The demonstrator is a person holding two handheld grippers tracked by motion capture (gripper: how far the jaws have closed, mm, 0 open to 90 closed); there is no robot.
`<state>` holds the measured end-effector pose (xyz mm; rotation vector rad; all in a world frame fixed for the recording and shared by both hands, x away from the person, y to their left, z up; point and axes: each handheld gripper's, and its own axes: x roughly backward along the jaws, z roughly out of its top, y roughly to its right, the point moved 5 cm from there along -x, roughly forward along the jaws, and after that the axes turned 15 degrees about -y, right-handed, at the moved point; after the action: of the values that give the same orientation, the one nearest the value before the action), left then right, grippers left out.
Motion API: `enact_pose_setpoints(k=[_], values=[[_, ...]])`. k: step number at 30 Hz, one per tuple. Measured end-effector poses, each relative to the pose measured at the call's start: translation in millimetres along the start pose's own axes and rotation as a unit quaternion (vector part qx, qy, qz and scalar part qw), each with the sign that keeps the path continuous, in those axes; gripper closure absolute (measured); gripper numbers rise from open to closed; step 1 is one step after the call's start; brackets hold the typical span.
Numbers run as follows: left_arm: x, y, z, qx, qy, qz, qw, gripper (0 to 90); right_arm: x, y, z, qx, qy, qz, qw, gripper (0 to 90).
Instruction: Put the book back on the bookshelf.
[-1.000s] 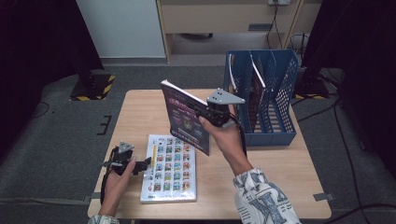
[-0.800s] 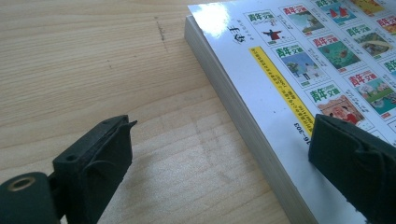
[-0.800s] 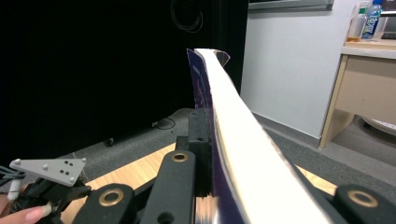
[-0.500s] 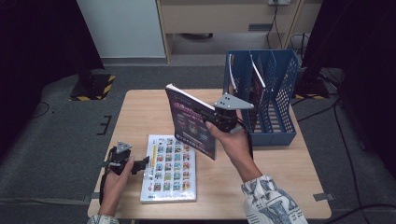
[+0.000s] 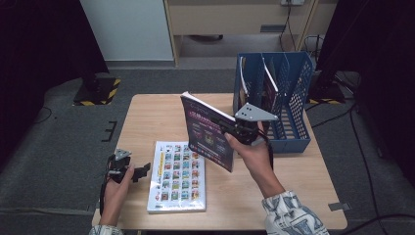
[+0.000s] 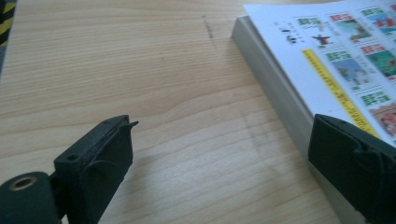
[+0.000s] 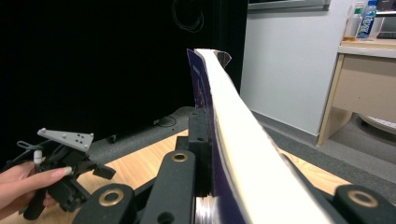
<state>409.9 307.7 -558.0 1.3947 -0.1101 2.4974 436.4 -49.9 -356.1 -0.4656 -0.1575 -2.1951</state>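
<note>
Above the table centre, the right gripper [image 5: 238, 131] held a purple-covered book [image 5: 208, 133] clamped by its edge, jaws closed tight on it; in the right gripper view the page block [image 7: 243, 140] rose straight up between them. Book was tilted, clear of the wooden table [image 5: 147, 117], just left of the blue file rack [image 5: 274, 98]. Rack sat at the table's far right corner w/ upright dividers; something thin already stood in 1 slot.

Left gripper [image 5: 128, 169] rested near the table's left edge, jaws apart & holding nothing, beside a 2nd book [image 5: 178, 176] lying flat w/ a grid of small pictures on its cover. Its own view showed that book's edge [image 6: 275, 93] next to 1 jaw.

Judged step: carrying the book to the rack. To do well:
- bring book upright, spine parallel to dividers, before lowering
- pick a free slot & enter from above
- keep grip firm, since a thin book held at 1 edge may swing
- release only once the bottom edge seats on the rack floor.
</note>
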Motion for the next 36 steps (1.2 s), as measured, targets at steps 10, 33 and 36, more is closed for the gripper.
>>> enact_pose_setpoints(k=[10,33,36], values=[[-2.0,-8.6,-3.8,0.008,-0.01,0.014,0.9998,6.1,14.0,7.3,-9.4,-0.006,-0.001,0.0,1.0,82.6],[-8.1,-8.8,-7.3,-0.003,-0.027,0.031,0.9991,5.6,55.0,26.6,-32.8,-0.009,-0.001,-0.002,1.0,82.6],[-8.4,-8.7,-7.2,-0.004,-0.027,0.032,0.9991,5.5,60.7,31.1,-35.1,-0.011,-0.002,-0.007,0.9999,82.6]])
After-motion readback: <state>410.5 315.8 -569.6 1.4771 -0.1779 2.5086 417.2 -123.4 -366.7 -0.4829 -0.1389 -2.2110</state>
